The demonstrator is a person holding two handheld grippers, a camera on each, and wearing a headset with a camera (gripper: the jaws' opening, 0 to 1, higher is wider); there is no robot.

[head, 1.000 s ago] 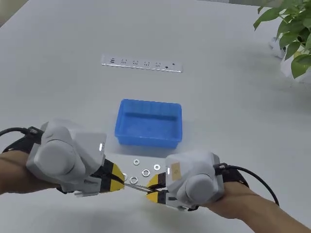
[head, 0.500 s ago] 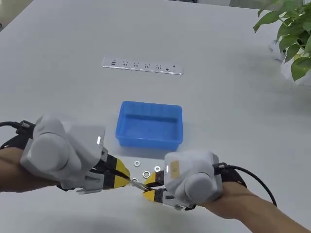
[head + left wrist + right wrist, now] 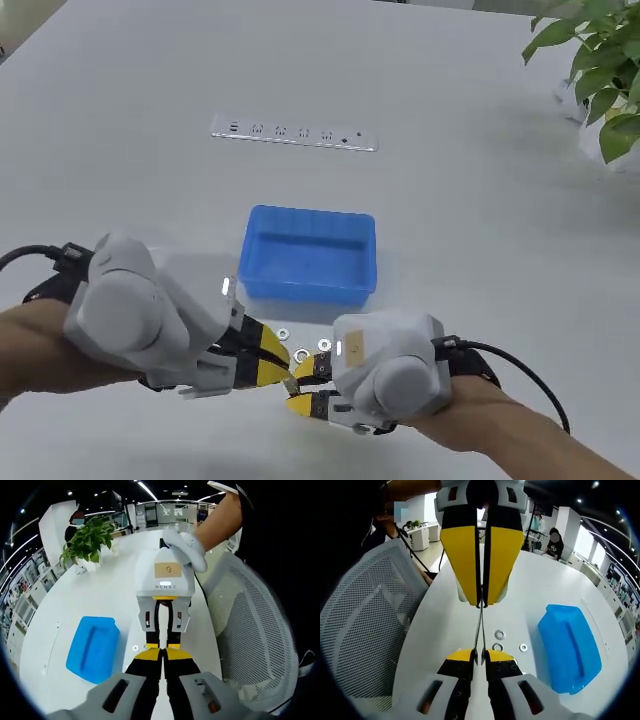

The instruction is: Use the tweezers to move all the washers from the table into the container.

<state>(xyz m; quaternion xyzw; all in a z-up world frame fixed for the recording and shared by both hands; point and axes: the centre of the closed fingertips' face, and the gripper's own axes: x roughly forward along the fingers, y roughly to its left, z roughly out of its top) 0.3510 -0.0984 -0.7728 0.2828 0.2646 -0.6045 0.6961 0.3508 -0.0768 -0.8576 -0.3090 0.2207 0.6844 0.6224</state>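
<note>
My two grippers face each other tip to tip near the table's front edge. The thin metal tweezers run between them. The left gripper is shut on one end and the right gripper is shut on the other. In the right gripper view, my own yellow tips clamp the tweezers, and the left gripper's large yellow jaws pinch the far end. Three washers lie on the table just beyond. The blue container stands behind the washers and looks empty.
A white power strip lies farther back on the white table. A potted green plant stands at the back right corner. A mesh office chair is at the table's near side.
My left gripper has moved right and closed the gap to the right gripper, so less of the tweezers shows between them. The right gripper has stayed almost still.
</note>
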